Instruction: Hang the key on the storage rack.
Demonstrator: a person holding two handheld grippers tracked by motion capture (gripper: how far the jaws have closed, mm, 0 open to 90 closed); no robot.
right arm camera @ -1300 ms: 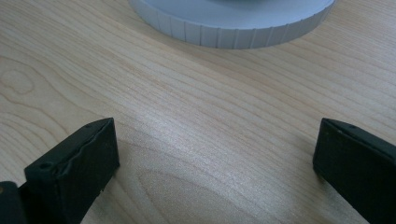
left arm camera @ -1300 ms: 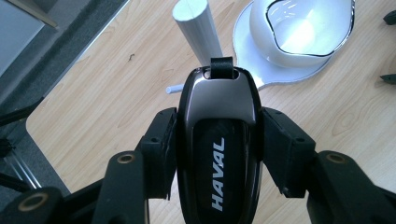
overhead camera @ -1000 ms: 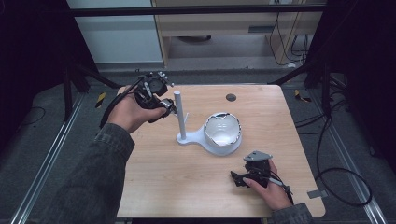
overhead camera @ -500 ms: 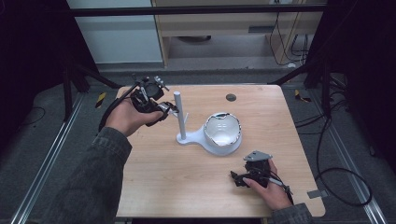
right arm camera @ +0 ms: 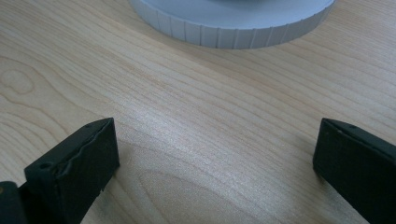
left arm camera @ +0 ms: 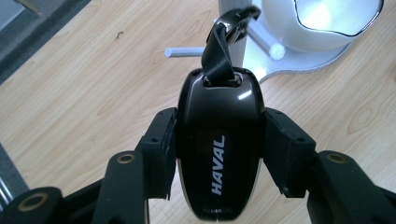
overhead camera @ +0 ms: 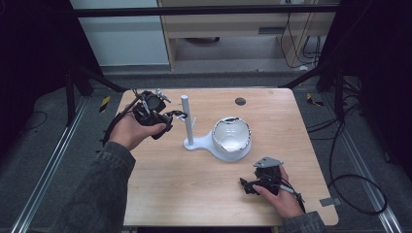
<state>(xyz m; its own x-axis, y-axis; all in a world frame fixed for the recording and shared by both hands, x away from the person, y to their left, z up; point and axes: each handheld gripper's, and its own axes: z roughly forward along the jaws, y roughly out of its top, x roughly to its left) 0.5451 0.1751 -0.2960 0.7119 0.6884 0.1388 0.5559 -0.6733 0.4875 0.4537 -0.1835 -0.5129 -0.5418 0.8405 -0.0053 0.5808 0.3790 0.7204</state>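
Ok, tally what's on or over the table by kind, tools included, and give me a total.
Car key fobs: 1, black, marked HAVAL, clamped in the left tool
White stands with post and bowl: 1
Hand-held tools: 2, left and right tool
Total: 4

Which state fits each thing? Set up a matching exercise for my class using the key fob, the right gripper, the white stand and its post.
Things:
1. key fob
2. right gripper
3. white stand
4. stand's post

States:
A. upright
B. jaws wide apart, low over the wood
C. clamped between black jaws
D. resting on the table

Pairs: 1-C, 2-B, 3-D, 4-A
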